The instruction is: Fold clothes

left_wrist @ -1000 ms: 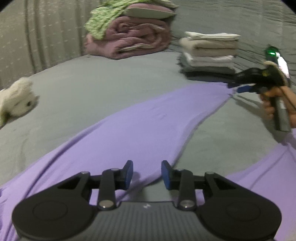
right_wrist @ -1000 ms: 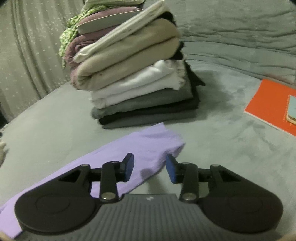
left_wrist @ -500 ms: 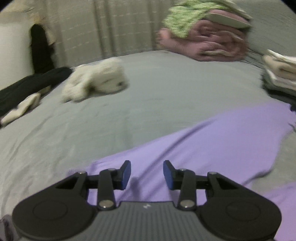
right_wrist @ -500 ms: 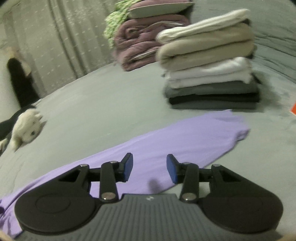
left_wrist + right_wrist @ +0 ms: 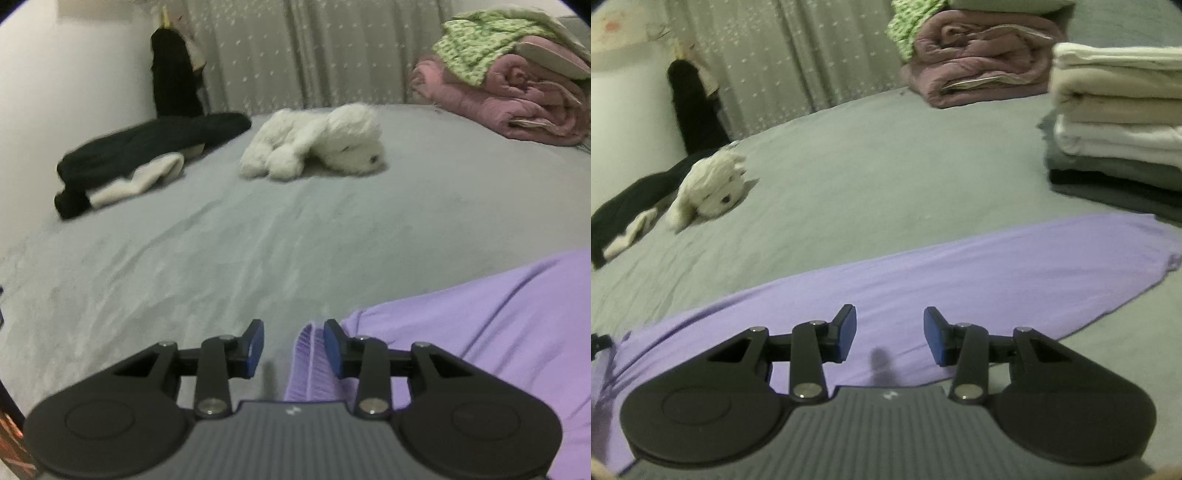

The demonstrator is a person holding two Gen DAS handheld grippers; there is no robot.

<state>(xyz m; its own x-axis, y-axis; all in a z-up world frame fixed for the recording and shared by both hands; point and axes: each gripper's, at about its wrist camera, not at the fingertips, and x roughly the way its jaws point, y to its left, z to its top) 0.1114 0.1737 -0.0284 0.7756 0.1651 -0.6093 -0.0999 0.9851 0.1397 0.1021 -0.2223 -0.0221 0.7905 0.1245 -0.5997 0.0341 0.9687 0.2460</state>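
A long purple garment (image 5: 979, 266) lies stretched flat across the grey bed (image 5: 886, 177). In the left wrist view its end (image 5: 498, 325) fills the lower right. Its ribbed edge (image 5: 312, 365) rises between the jaws of my left gripper (image 5: 294, 345). Those jaws are closing. The right pad is next to the cloth and the left pad stands clear of it. My right gripper (image 5: 888, 336) hovers open low over the middle of the garment, with only flat cloth below it.
A white plush toy (image 5: 317, 142) and a black-and-white garment (image 5: 140, 155) lie on the bed's far left. A rolled pink quilt (image 5: 982, 59) under green cloth sits by the curtain. A stack of folded clothes (image 5: 1119, 122) stands just beyond the garment's right end.
Both views have swung left. My left gripper has travelled to the garment's left end and its jaws have narrowed around the ribbed edge. My right gripper has moved left, away from the folded stack.
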